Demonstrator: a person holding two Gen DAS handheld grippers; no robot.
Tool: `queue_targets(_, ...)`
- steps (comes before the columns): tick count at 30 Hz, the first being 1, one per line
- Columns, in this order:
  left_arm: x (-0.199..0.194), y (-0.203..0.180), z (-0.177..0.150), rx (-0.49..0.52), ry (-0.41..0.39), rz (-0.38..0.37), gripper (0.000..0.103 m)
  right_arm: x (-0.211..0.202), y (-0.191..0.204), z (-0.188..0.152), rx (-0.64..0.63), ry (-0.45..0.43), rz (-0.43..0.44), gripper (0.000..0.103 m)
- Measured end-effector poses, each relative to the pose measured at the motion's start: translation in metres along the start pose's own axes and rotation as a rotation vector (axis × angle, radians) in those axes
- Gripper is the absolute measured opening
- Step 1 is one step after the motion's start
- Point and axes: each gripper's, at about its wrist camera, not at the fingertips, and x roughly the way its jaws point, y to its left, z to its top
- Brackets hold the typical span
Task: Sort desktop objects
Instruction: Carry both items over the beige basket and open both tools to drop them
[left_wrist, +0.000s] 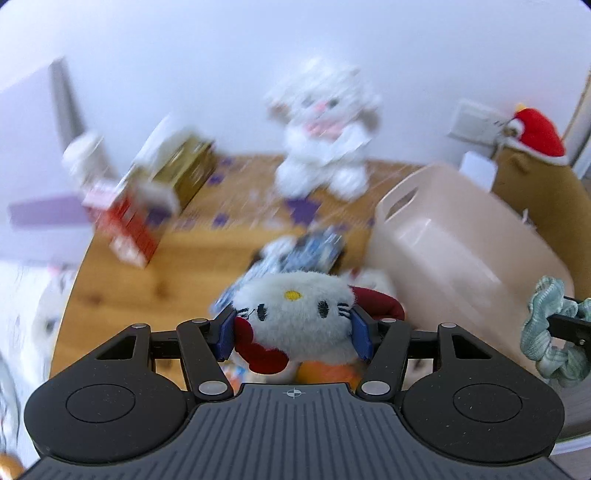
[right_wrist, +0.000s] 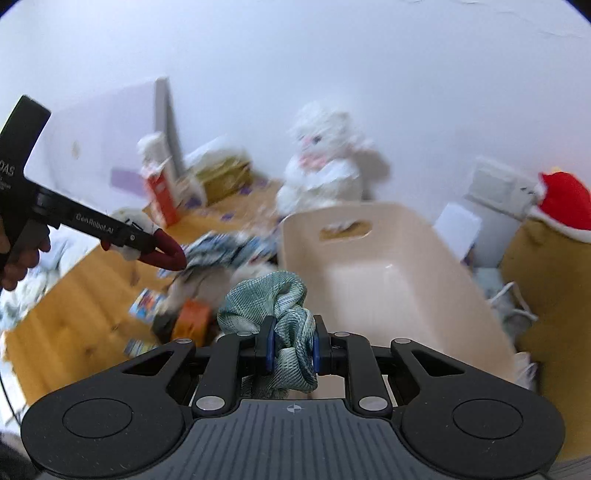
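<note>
1. Currently, the left claw (left_wrist: 295, 332) grips a small white cat plush (left_wrist: 293, 314) by the sides of its head, its blue pads pressed into the fur; the toy is lifted clear of the wooden surface (left_wrist: 122, 280), likely so it can be carried to the bin.
2. The plush is soft and fuzzy, with a round head, a yellow nose, black stitched eyes and whiskers, and red bows.
3. The right claw (right_wrist: 291, 349) is closed narrowly on a pale green scrunchie (right_wrist: 275, 306), a ruffled ring of woven fabric that bunches above the pads.
4. Just ahead of the right claw stands a beige plastic bin (right_wrist: 417, 273), smooth, with rounded corners and a slot handle, its opening facing the camera; it looks like the sorting target.
5. Behind, blurred by motion, sit a large white plush (left_wrist: 325, 129), some boxes (left_wrist: 155, 199) and what may be a heap of cloth or packets (right_wrist: 221, 254); details cannot be made out.
</note>
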Motion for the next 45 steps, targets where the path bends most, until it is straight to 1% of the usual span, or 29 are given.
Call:
queue_targets(3,0.001,-0.023,0.021,0.019,-0.023,-0.059,0.061,-0.002,-0.017,0.007,0.011,-0.026,-0.058,0.018)
queue_targets(6,0.004,-0.054,0.035,0.089,-0.057,-0.083,0.061,-0.006,-0.038,0.010,0.035,-0.043,-0.095,0.018)
queue_targets(9,0.011,-0.083,0.044,0.140,-0.065,-0.117,0.061,-0.005,-0.058,0.012,0.060,-0.045,-0.143,0.018)
queue_targets(11,0.016,-0.104,0.046,0.187,-0.084,-0.128,0.061,-0.005,-0.070,0.011,0.081,-0.048,-0.166,0.018)
queue_targets(13,0.022,-0.122,0.047,0.229,-0.085,-0.139,0.061,-0.005,-0.081,0.008,0.104,-0.047,-0.188,0.018)
queue_targets(18,0.042,-0.162,0.041,0.300,-0.046,-0.162,0.061,0.003,-0.101,0.000,0.134,-0.004,-0.251,0.018)
queue_targets(22,0.063,-0.180,0.030,0.355,0.008,-0.149,0.061,0.010,-0.108,-0.009,0.156,0.014,-0.255,0.018)
queue_targets(24,0.073,-0.185,0.024,0.373,0.038,-0.142,0.061,0.015,-0.109,-0.011,0.148,0.022,-0.261,0.018)
queue_targets(29,0.097,-0.189,0.018,0.388,0.121,-0.130,0.061,0.033,-0.106,-0.008,0.131,0.051,-0.243,0.018)
queue_targets(32,0.106,-0.191,0.012,0.424,0.148,-0.127,0.061,0.048,-0.100,-0.007,0.095,0.091,-0.249,0.019)
queue_targets(35,0.109,-0.191,0.007,0.443,0.166,-0.144,0.062,0.061,-0.095,-0.009,0.086,0.131,-0.248,0.020)
queue_targets(36,0.109,-0.191,0.006,0.452,0.168,-0.143,0.062,0.064,-0.093,-0.009,0.081,0.142,-0.250,0.022)
queue_targets(37,0.109,-0.191,0.005,0.458,0.167,-0.139,0.062,0.067,-0.091,-0.010,0.078,0.150,-0.255,0.030)
queue_targets(38,0.109,-0.189,0.006,0.457,0.162,-0.138,0.065,0.068,-0.089,-0.010,0.078,0.157,-0.261,0.036)
queue_targets(40,0.106,-0.185,0.008,0.443,0.147,-0.147,0.066,0.068,-0.087,-0.009,0.083,0.160,-0.260,0.043)
queue_targets(41,0.104,-0.183,0.009,0.437,0.139,-0.146,0.068,0.067,-0.085,-0.009,0.082,0.160,-0.263,0.044)
queue_targets(42,0.103,-0.181,0.010,0.432,0.136,-0.148,0.071,0.066,-0.083,-0.008,0.077,0.162,-0.269,0.051)
queue_targets(43,0.102,-0.180,0.012,0.428,0.136,-0.152,0.075,0.064,-0.082,-0.007,0.071,0.161,-0.273,0.062)
queue_targets(45,0.097,-0.175,0.014,0.421,0.121,-0.159,0.076,0.059,-0.078,-0.006,0.067,0.142,-0.284,0.069)
